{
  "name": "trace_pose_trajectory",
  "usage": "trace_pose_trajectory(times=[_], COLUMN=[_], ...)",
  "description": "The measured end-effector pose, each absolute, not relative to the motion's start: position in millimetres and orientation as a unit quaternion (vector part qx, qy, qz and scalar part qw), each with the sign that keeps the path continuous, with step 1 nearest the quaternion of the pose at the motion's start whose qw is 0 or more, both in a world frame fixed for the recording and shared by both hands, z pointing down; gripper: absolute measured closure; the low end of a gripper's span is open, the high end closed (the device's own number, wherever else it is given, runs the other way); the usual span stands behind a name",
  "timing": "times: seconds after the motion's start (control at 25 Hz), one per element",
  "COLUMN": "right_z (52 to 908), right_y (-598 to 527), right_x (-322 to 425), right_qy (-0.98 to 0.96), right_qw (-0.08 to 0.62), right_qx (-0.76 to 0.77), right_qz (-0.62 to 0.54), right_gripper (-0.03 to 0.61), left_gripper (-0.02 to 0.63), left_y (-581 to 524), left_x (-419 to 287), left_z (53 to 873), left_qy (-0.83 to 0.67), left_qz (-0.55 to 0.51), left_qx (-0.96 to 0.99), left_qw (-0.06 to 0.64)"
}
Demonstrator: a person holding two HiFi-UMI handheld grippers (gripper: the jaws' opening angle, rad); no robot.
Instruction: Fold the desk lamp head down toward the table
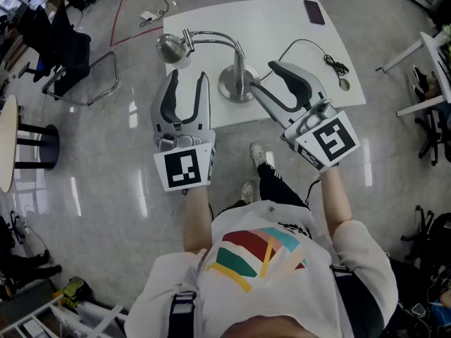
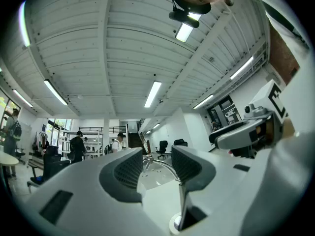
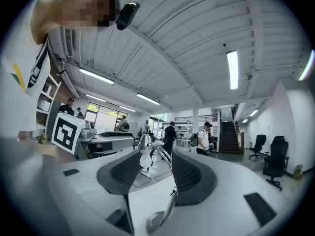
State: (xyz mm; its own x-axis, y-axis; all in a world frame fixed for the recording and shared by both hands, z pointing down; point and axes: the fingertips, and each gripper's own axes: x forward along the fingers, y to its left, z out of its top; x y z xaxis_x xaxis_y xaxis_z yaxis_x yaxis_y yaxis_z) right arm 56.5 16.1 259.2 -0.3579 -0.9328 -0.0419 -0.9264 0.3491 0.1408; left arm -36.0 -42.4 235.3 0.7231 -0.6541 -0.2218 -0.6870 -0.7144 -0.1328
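Note:
A chrome desk lamp stands on the white table (image 1: pixel 296 27). Its round base (image 1: pixel 236 88) carries an upright stem, and a curved arm reaches left to the lamp head (image 1: pixel 170 48). My left gripper (image 1: pixel 186 83) is open, just short of the table's near edge, below the lamp head. My right gripper (image 1: pixel 263 76) is also open, with one fingertip close to the right of the base. In the left gripper view the lamp arm (image 2: pixel 158 164) shows between the open jaws of the left gripper (image 2: pixel 157 162). In the right gripper view the lamp head (image 3: pixel 144 145) and stem (image 3: pixel 170 206) lie ahead of the right gripper (image 3: pixel 155 163).
A dark phone (image 1: pixel 313 11) lies at the table's far right corner, and a black cable (image 1: pixel 331 60) lies on its right side. A chair (image 1: pixel 84 76) and a round table (image 1: pixel 7 143) stand to the left, a desk (image 1: pixel 430 55) to the right. Several people stand far off.

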Motion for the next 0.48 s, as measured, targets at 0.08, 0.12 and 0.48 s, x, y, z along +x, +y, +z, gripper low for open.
trace_pose_trajectory(times=[0.08, 0.12, 0.48], right_z=[259, 260, 277], right_y=[-11, -25, -135], right_x=[66, 71, 106], right_qy=[-0.842, -0.852, -0.927], right_qw=[0.046, 0.060, 0.140], right_qx=[0.533, 0.516, 0.343], right_qz=[-0.072, -0.072, -0.062], right_gripper=[0.377, 0.377, 0.377], left_gripper=[0.387, 0.387, 0.483], left_y=[-59, -67, -130], left_x=[-20, -12, 52], left_z=[233, 233, 241], left_qy=[0.363, 0.364, 0.411], left_qz=[0.079, 0.077, 0.015], left_qx=[-0.921, -0.921, -0.904], left_qw=[0.113, 0.115, 0.112])
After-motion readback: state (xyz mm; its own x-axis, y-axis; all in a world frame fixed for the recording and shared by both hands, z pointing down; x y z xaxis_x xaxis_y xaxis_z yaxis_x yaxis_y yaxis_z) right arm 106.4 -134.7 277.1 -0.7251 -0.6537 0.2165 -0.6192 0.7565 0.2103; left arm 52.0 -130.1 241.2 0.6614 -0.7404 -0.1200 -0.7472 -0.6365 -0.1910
